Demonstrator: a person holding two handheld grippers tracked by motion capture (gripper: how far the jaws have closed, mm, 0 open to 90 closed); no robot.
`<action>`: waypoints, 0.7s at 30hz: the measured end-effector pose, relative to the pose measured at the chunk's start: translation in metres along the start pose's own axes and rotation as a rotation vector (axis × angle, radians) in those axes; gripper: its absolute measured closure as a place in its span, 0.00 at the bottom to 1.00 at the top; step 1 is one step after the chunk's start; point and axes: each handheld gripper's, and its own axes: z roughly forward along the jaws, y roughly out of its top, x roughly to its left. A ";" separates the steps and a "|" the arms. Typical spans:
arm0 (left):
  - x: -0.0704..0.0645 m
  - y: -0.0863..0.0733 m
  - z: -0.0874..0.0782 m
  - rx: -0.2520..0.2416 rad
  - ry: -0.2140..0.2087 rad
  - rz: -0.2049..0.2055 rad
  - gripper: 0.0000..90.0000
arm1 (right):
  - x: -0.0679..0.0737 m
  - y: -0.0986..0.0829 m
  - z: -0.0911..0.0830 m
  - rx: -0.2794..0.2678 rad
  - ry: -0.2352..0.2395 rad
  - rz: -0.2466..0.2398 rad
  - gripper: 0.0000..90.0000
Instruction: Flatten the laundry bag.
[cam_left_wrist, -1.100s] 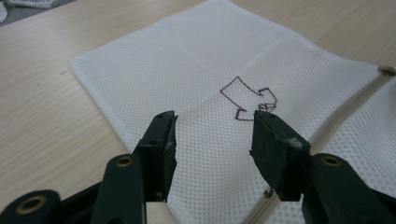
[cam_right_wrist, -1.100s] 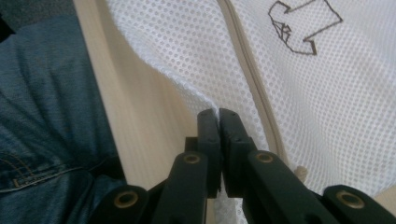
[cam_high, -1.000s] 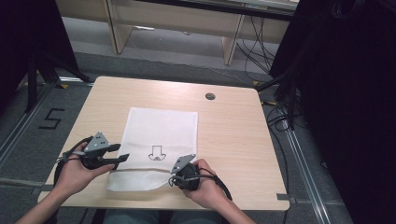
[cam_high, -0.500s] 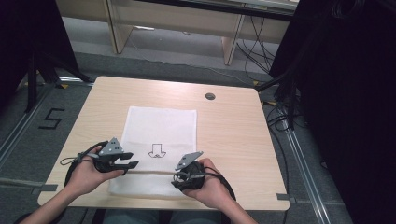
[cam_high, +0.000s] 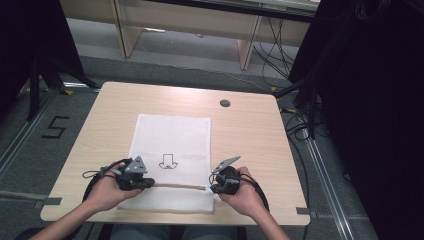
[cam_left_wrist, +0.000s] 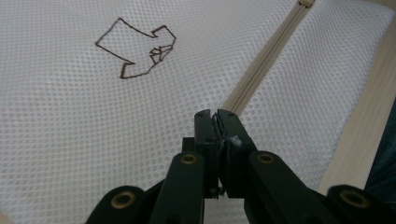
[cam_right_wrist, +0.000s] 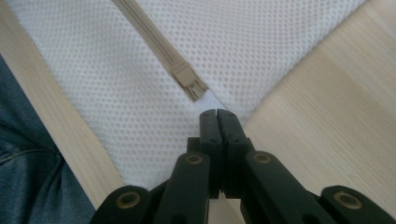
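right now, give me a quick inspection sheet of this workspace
Surface: light wooden table, round dark grommet near the far edge.
Job's things: white mesh bag lying flat, printed arrow, beige zipper running across its near end.
Clutter: nothing seen.
Grippers: left gripper shut at the zipper line, something small pinched between its jaws; right gripper shut on the white tab at the zipper's end.
Cables: a black cable loops around each hand; more cables on the floor beyond the table.
Surroundings: wooden furniture legs behind, dark curtains at both sides, a 5 marked on the floor.
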 end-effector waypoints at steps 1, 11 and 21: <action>-0.001 -0.002 0.002 0.008 -0.002 -0.013 0.96 | -0.001 0.000 0.001 0.003 -0.005 0.003 1.00; 0.002 -0.010 0.010 0.066 0.013 -0.011 0.96 | 0.007 0.002 0.017 0.058 0.000 -0.024 1.00; 0.002 -0.014 0.012 0.099 0.021 0.015 0.96 | 0.017 0.001 0.023 0.088 -0.002 -0.058 1.00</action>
